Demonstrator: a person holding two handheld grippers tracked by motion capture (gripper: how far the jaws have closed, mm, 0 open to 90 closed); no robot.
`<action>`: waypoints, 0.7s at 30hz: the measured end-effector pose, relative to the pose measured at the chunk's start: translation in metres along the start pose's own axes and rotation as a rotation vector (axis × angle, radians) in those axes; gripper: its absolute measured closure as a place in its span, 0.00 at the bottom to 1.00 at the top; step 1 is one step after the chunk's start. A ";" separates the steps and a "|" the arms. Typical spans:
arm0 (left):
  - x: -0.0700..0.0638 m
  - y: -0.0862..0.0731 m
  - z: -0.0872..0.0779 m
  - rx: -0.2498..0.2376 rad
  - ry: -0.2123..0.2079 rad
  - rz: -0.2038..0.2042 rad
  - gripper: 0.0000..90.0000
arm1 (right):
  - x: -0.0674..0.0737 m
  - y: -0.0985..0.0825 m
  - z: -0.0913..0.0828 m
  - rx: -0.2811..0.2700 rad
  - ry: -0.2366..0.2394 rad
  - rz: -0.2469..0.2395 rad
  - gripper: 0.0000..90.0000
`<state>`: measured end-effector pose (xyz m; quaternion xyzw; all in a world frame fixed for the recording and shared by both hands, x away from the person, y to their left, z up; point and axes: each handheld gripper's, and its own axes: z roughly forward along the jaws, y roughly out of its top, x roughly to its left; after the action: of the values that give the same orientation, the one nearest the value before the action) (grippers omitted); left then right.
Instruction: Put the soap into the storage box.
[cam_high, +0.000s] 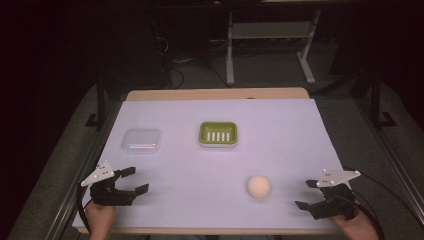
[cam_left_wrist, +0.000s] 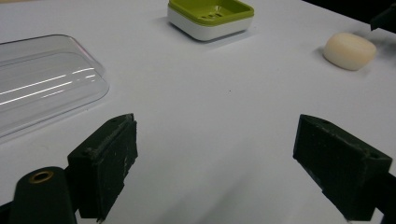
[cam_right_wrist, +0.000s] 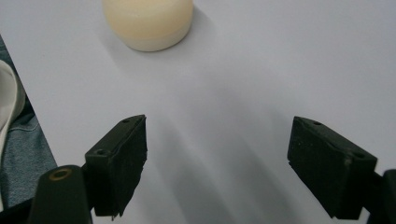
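Note:
A cream bar of soap (cam_high: 258, 187) lies on the white table cover toward the front right; it also appears in the left gripper view (cam_left_wrist: 350, 50) and close ahead in the right gripper view (cam_right_wrist: 148, 21). A green and white soap dish (cam_high: 218, 134) (cam_left_wrist: 211, 17) sits near the middle. A clear plastic lid (cam_high: 142, 140) (cam_left_wrist: 42, 79) rests at the left. My left gripper (cam_high: 136, 180) (cam_left_wrist: 215, 168) stands open at the front left with nothing between its jaws. My right gripper (cam_high: 306, 194) (cam_right_wrist: 217, 168) stands open at the front right, a short way from the soap, also with nothing in it.
The white cover (cam_high: 215, 170) spans a wooden table (cam_high: 215, 93), whose front edge runs just by both hands. Beyond the table are a dark floor and a white desk frame (cam_high: 270, 45). Blue fabric (cam_right_wrist: 23, 154) lies past the table edge.

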<state>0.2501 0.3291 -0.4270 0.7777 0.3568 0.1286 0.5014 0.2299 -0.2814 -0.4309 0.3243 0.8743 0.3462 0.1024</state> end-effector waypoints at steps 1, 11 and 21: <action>0.000 0.000 0.000 0.001 0.001 0.005 0.15 | 0.001 0.001 0.001 0.004 0.001 -0.004 0.21; -0.002 0.001 0.001 -0.005 -0.005 0.016 0.15 | 0.010 0.011 0.007 0.012 0.002 -0.031 0.20; -0.002 0.001 0.000 -0.008 -0.005 0.015 0.15 | 0.014 0.017 0.014 0.025 0.030 -0.041 0.19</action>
<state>0.2493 0.3277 -0.4256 0.7787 0.3493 0.1319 0.5043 0.2331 -0.2553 -0.4291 0.3024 0.8865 0.3379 0.0922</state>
